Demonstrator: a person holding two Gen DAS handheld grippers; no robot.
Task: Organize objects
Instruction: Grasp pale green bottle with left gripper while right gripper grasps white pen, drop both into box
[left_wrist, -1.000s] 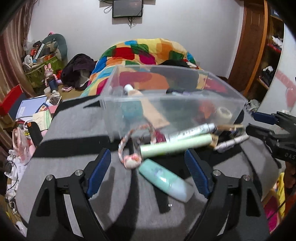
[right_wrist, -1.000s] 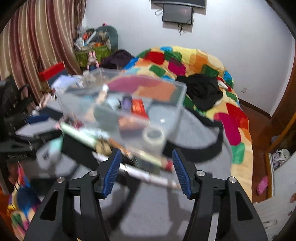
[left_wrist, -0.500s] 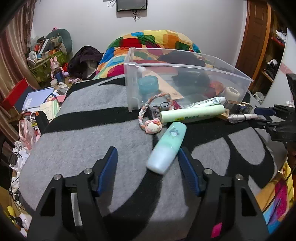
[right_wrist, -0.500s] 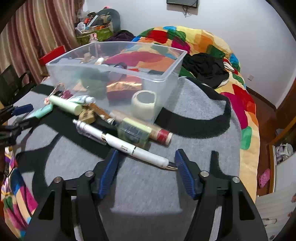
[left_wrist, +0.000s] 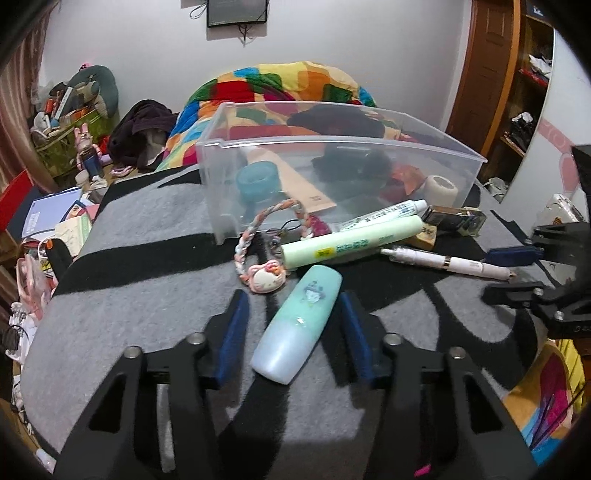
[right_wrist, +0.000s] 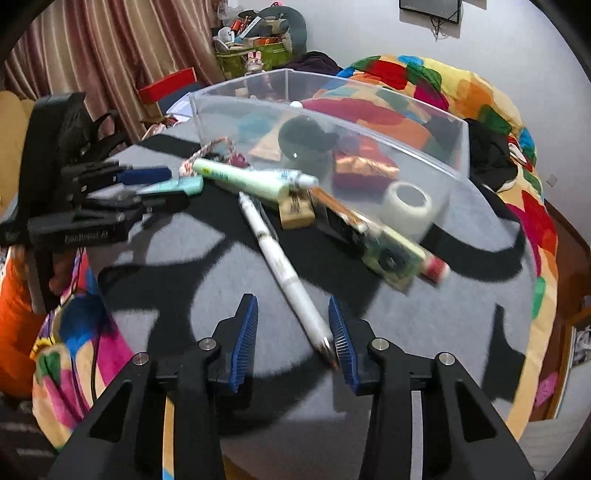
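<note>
A clear plastic bin (left_wrist: 332, 147) stands on a grey and black blanket (left_wrist: 122, 317) and holds several items. In front of it lie a pale green tube (left_wrist: 351, 245), a mint bottle (left_wrist: 297, 325), a braided cord with a cat charm (left_wrist: 264, 273) and a white pen (left_wrist: 447, 263). My left gripper (left_wrist: 293, 338) is open, its blue pads on either side of the mint bottle. My right gripper (right_wrist: 291, 339) is open around the tip end of the white pen (right_wrist: 284, 271). The bin (right_wrist: 332, 122) and the left gripper (right_wrist: 147, 184) also show in the right wrist view.
A white tape roll (right_wrist: 406, 206), a tan block (right_wrist: 295, 216) and a green flat box (right_wrist: 391, 258) lie beside the bin. A colourful quilt (left_wrist: 288, 79) lies behind. Clutter and books (left_wrist: 55, 218) sit at the left, a wooden door (left_wrist: 484, 66) at the right.
My left gripper has moved forward, so its pads now flank the mint bottle. My right gripper has moved forward and down, so the white pen's tip now lies between its pads.
</note>
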